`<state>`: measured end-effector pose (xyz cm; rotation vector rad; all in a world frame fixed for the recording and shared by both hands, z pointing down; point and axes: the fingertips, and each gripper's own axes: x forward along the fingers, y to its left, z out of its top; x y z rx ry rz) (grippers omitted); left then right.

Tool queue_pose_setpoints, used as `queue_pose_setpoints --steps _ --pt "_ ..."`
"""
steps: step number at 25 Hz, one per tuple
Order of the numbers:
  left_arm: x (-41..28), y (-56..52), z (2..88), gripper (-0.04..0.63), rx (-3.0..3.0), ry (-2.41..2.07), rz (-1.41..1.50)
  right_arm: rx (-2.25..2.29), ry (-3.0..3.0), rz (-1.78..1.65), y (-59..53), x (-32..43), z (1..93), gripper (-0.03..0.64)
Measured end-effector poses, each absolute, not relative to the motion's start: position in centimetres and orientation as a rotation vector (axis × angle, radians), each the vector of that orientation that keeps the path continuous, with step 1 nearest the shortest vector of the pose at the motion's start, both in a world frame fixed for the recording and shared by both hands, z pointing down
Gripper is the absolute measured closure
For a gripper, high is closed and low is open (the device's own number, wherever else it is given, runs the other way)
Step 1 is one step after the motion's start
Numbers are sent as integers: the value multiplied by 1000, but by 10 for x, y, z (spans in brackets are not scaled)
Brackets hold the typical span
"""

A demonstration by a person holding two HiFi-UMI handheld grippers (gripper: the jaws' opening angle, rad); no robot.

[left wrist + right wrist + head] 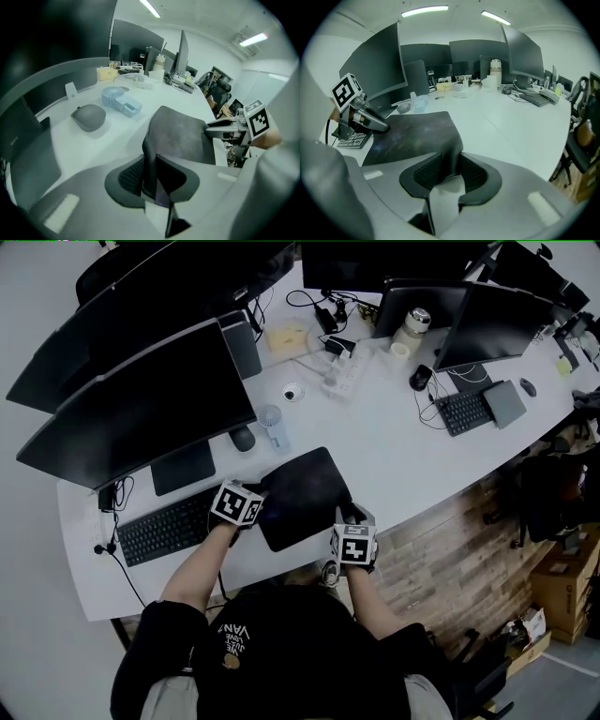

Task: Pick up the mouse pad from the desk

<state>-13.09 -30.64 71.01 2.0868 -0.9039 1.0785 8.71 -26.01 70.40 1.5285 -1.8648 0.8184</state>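
A dark mouse pad (305, 493) lies on the white desk (403, 442) in front of the person. My left gripper (262, 500) holds its left edge. In the left gripper view the pad (180, 136) curls up between the jaws of that gripper (152, 174), which press on it. My right gripper (346, 515) is at the pad's near right corner. In the right gripper view the pad (412, 133) bunches up between the pads of that gripper (451, 172), squeezed from both sides. Each gripper shows in the other's view, the right gripper (225, 129) and the left gripper (370, 122).
A black keyboard (164, 529) lies just left of the pad. Behind it are a grey mouse (243, 438), a small blue fan (272, 423) and large monitors (141, 409). A power strip (342, 371) and cables sit further back. The desk's front edge runs close to my right gripper.
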Motion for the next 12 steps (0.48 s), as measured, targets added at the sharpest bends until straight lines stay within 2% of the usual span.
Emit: queue_pose_setpoints --steps 6,12 --pt "-131 -306 701 535 2093 -927 1024 1516 -1930 831 -261 80 695 563" --pt "-130 -304 690 540 2101 -954 969 1496 -1985 847 -261 79 685 574"
